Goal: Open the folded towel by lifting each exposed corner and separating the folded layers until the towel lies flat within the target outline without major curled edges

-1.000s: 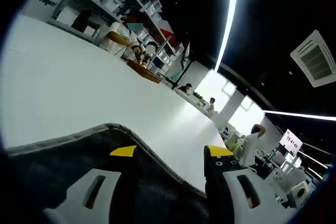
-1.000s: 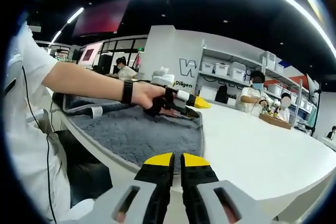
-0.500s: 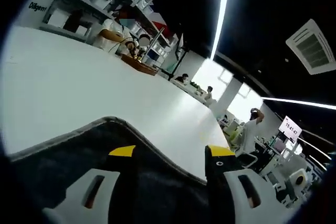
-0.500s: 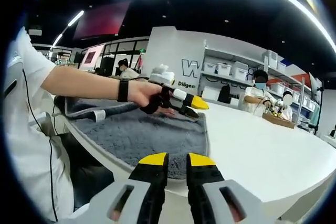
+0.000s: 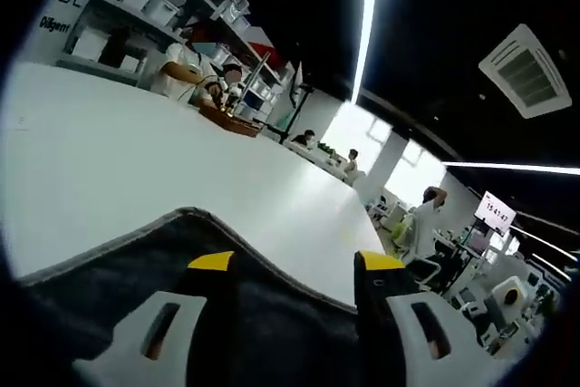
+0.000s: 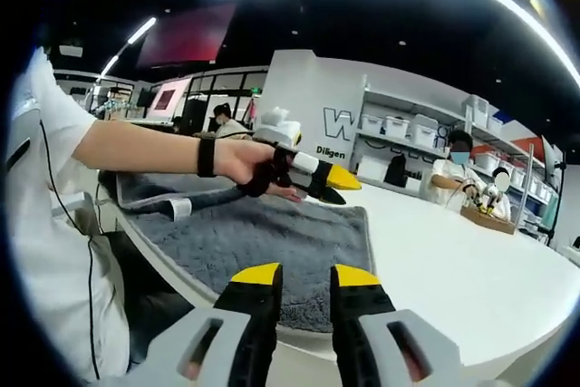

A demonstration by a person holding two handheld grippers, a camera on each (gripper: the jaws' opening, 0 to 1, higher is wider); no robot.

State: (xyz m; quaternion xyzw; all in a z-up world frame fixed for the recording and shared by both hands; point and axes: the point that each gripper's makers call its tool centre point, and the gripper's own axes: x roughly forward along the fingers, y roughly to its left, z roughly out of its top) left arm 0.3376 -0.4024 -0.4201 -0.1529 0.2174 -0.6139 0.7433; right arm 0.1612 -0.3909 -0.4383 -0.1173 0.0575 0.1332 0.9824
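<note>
Right gripper view: towel (image 6: pixel 263 242) lies flat.

white short sleeve (image 6: pixel 41 124), black wristband (image 6: pixel 207 157) — thin black cable (image 6: pixel 77 251) down the shirt.

The grey plush folded towel (image 6: pixel 263 237) is cut off low in the left gripper view; its near edge hides behind the right gripper (image 6: pixel 304 275).

Lit from above by long white ceiling light strips (image 5: pixel 366 20), blown out to pure glare. Glossy white worktop (image 5: pixel 109 160) bright, nearly featureless. Dark ceiling underexposed. Strong fisheye bending toward edges. Distant bright windows (image 5: pixel 362 147) washed out; background people soft, slightly blurred.
</note>
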